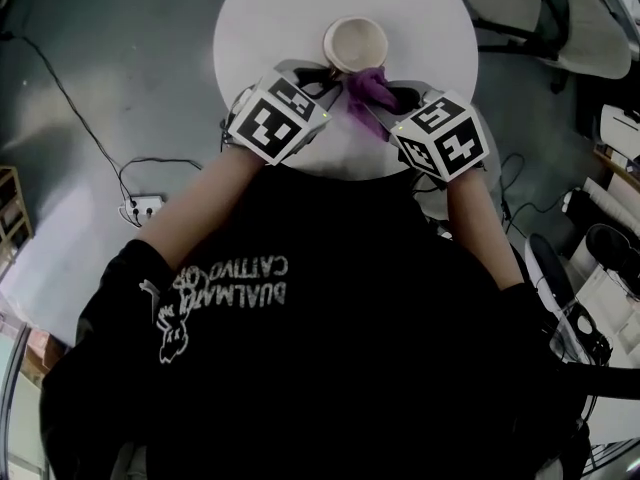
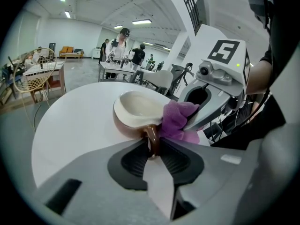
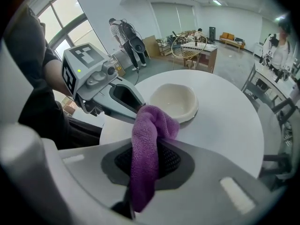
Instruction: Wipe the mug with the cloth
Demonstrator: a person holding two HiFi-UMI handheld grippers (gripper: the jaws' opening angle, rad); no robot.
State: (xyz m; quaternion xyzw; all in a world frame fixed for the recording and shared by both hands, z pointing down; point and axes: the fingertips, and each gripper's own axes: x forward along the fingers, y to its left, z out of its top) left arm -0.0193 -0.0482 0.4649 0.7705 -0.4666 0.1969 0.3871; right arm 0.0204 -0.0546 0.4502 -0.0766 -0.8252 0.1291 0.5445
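Sitting top-centre, the mug is gripped by its handle in the left tool; the cloth, clamped in the right tool, is pressed against its lower-right side.

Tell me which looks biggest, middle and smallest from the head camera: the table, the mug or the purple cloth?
1. table
2. mug
3. purple cloth
The cloth is bunched and partly hidden, so mug versus cloth is less sure.

black tee (white print); 2 grey claws
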